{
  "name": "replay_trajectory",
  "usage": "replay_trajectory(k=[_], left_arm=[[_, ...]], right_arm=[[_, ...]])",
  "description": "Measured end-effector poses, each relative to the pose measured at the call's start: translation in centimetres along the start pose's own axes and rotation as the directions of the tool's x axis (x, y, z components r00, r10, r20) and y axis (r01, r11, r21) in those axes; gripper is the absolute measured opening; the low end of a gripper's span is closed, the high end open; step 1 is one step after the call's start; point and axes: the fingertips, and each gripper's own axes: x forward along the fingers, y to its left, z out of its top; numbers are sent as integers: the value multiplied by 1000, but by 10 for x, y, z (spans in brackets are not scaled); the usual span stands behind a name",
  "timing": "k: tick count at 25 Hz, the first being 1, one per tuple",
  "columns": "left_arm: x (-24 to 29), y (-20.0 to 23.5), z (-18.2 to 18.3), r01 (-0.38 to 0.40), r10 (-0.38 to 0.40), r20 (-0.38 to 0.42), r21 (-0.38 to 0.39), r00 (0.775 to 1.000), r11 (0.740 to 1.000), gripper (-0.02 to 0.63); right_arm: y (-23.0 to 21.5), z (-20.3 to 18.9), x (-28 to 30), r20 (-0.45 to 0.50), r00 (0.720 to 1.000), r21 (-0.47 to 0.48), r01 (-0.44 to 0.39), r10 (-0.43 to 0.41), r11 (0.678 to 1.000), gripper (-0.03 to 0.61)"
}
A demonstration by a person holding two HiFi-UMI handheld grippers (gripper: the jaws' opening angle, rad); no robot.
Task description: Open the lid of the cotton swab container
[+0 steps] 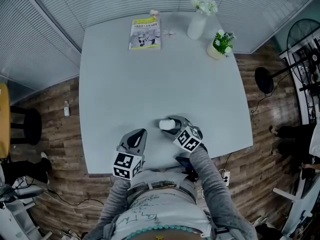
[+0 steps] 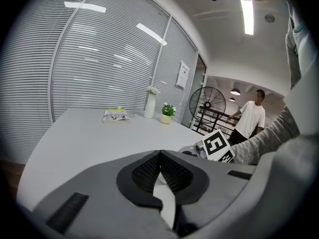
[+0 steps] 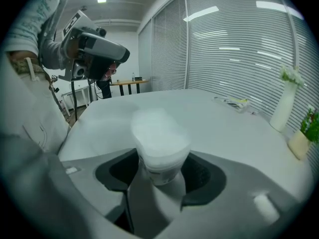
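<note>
The cotton swab container [image 1: 166,125] is a small white translucent tub with its lid on, standing near the front edge of the grey table [image 1: 150,84]. My right gripper [image 1: 175,126] reaches it from the right. In the right gripper view the container [image 3: 159,136] fills the gap between the jaws, and both pads of the right gripper [image 3: 160,166] lie against its sides. My left gripper [image 1: 140,133] rests to the left of the container, apart from it, shut with nothing in it. The left gripper [image 2: 160,156] shows its jaws pressed together in its own view, with the right gripper's marker cube [image 2: 217,146] just beyond.
At the table's far side lie a magazine [image 1: 145,33], a white vase with flowers [image 1: 196,25] and a small potted plant [image 1: 220,45]. Blinds run along the far walls. A person in a white shirt [image 2: 251,117] stands by a fan [image 2: 207,101] to the right.
</note>
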Motion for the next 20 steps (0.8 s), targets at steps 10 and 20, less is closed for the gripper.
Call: replay_trajectory(k=[10, 20], left_arm=[[-1, -12, 1, 30, -30, -1, 26, 1000, 999, -2], [-4, -21, 7, 70, -70, -3, 86, 998, 994, -2]], right_arm=[[14, 2, -13, -8, 999, -3, -41, 41, 999, 261], [22, 33, -36, 49, 998, 9, -44, 43, 999, 259]])
